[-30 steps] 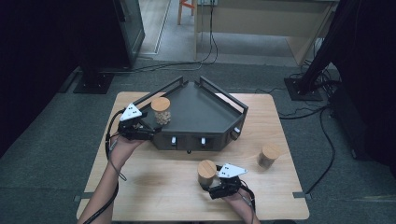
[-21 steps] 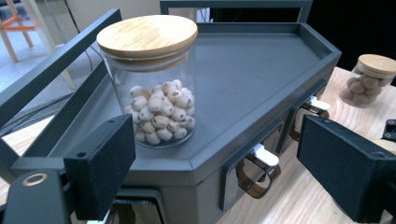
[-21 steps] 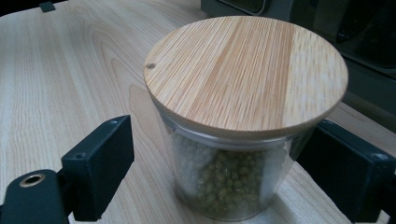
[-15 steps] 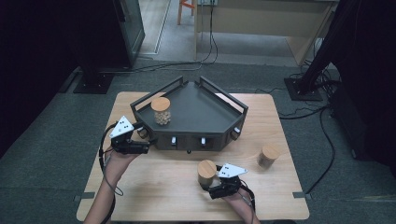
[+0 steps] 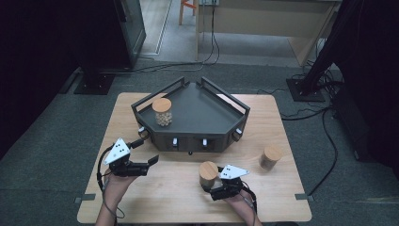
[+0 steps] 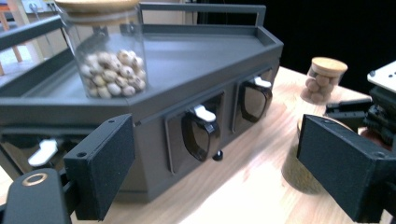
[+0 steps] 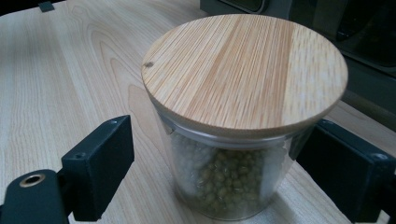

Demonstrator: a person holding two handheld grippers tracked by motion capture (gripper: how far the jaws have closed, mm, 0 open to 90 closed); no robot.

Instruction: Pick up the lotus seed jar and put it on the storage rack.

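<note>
Standing upright between the right tongs' (image 7: 224, 186) spread jaws, the bamboo-lidded glass jar (image 7: 233, 140) holds green beans.

A glass jar of green beans (image 7: 229, 186) stands upright on the wooden table (image 7: 60, 79), capped by a round bamboo lid (image 7: 245, 70). The right gripper (image 7: 224, 172) has it between wide jaws, with a gap on the left side. A dark tray (image 7: 359, 37) sits just beyond.

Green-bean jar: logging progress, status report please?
Right gripper open around green-bean jar, not clamped. Left gripper open, empty. Nut jar on tray. Nothing blocking.
</note>
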